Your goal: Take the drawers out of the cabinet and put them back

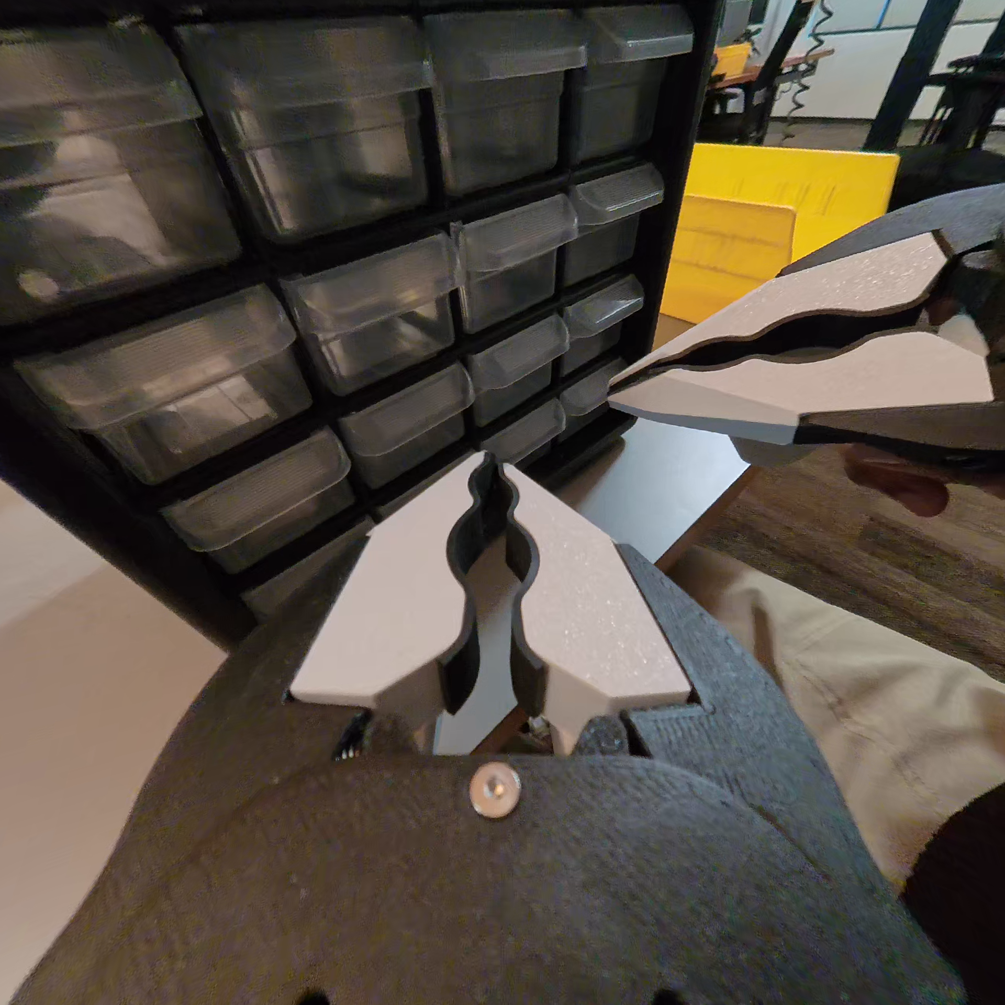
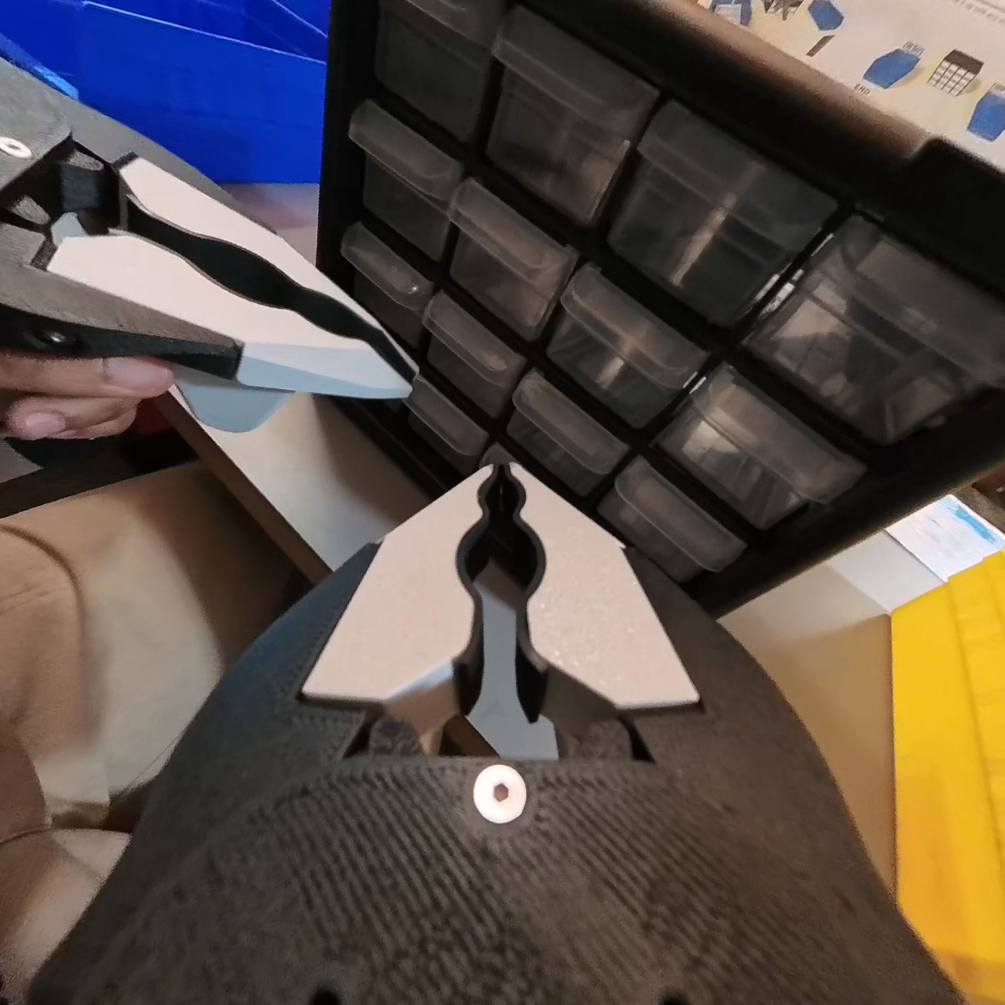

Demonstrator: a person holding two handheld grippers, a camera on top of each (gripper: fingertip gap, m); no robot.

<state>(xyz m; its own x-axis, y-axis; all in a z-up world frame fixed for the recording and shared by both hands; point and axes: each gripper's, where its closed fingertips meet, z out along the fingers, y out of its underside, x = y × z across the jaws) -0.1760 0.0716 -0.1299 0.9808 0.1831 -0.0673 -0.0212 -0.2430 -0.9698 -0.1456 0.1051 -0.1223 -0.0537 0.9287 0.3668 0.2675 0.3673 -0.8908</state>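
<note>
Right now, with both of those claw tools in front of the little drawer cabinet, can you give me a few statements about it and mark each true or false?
1. Both grippers, left and right, have their fingers closed with nothing between them. True.
2. The cabinet frame is white. False: it is black.
3. The drawers are clear plastic. True.
4. One drawer lies pulled out on the table. False: all the drawers visible sit in their slots.
5. A yellow bin stands beside the cabinet. True.

Indoor light, moderate, soft shadows. Heavy fisheye bending at the edges in both views. Cabinet (image 1: pixel 674 228) drawers (image 1: pixel 370 321) smeared by motion blur (worst upper left), mild glare on their clear fronts. Gripper bodies blurred low in frame.
</note>
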